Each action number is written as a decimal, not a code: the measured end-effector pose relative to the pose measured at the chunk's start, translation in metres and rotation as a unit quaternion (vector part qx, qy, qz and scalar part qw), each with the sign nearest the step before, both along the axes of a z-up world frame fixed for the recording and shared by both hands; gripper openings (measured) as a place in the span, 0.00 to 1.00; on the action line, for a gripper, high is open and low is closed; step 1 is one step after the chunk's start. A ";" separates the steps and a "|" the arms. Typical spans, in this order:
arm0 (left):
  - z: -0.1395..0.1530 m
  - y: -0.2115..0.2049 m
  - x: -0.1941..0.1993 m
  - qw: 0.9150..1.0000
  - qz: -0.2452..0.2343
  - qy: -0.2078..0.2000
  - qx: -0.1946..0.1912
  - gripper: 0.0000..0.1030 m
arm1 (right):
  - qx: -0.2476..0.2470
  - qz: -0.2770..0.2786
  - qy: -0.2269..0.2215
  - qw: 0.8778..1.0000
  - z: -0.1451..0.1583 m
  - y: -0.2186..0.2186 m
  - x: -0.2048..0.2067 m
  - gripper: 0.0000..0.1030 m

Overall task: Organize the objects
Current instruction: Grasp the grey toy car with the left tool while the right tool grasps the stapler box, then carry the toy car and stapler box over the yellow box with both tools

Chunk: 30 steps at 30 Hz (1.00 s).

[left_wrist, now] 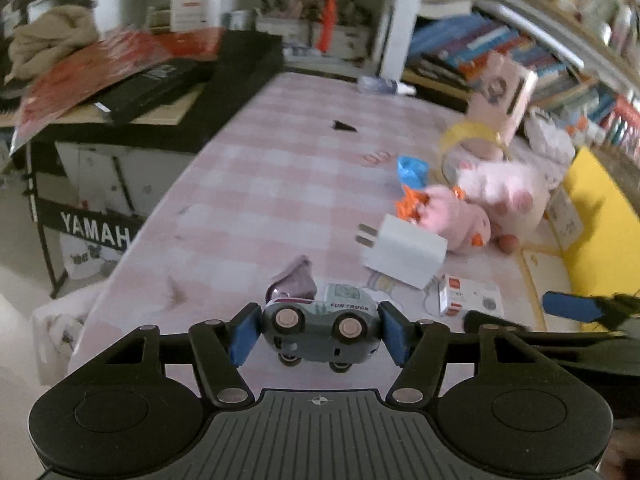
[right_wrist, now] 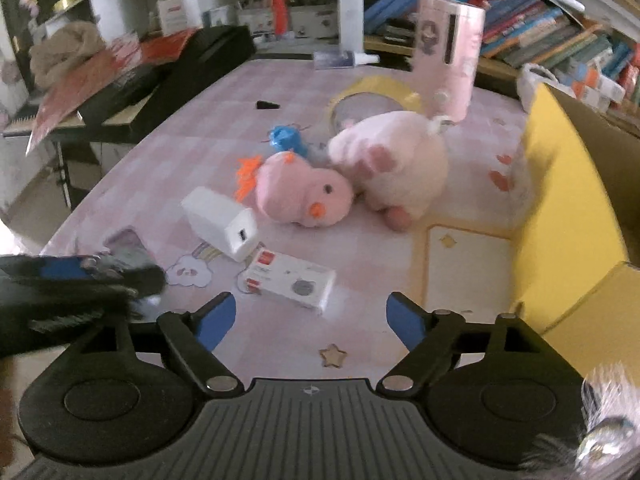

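Right, pink checked table (left_wrist: 256,184) spreads wide, yellow box (right_wrist: 560,216) along its edge, two pink plush toys (right_wrist: 352,176) mid-table. Left gripper (left_wrist: 320,332) is clamped on the toy truck (left_wrist: 320,328); right gripper (right_wrist: 310,320) gapes, nothing between its pads.

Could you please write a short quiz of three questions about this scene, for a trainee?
1. True or false: the left gripper is shut on the toy truck.
2. Which thing lies nearest in front of the right gripper? A) the small white box B) the blue bundle C) the black wedge
3. Fill in: the white charger lies beside the pink ____ toy.

Key: 1 true; 2 A; 3 plush.
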<state>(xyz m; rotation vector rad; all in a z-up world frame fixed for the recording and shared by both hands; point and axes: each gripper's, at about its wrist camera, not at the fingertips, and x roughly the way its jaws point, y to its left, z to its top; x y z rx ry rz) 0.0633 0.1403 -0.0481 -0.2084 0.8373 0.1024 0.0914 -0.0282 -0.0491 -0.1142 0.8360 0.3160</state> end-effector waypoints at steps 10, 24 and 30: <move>0.025 0.005 -0.019 1.000 -0.001 -0.030 0.002 0.61 | 0.004 -0.025 0.017 1.000 -0.023 0.015 0.022 0.67; 0.068 -0.014 -0.027 0.993 -0.072 -0.093 0.003 0.61 | 0.034 -0.048 -0.038 0.998 0.050 -0.033 -0.019 0.55; 0.063 -0.030 -0.034 0.987 -0.130 -0.089 -0.009 0.61 | 0.029 -0.112 -0.091 0.989 0.072 -0.054 -0.067 0.55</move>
